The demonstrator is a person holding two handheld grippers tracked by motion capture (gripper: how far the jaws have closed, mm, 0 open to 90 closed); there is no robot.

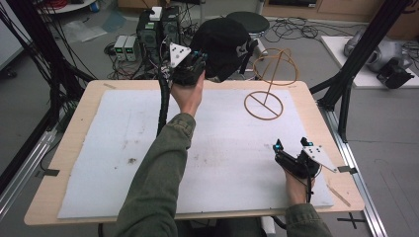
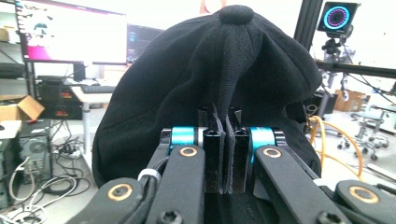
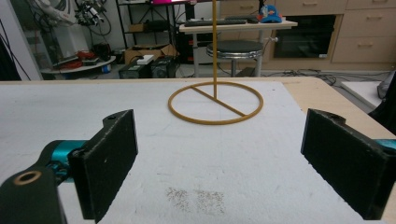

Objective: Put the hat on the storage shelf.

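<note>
White mat covers the table; black cap hangs above its 12 o'clock edge, fabric clenched in left gripper, wire stand at 1 o'clock, right gripper at 4 o'clock, jaws released, nothing between.

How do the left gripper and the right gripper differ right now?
The left gripper is shut on the black cap; the right gripper stands open with nothing between its jaws. The left gripper is raised at the table's far edge, near the wire stand, while the right gripper sits low over the white mat at the near right. Both have black jaws and a grey plate.
</note>
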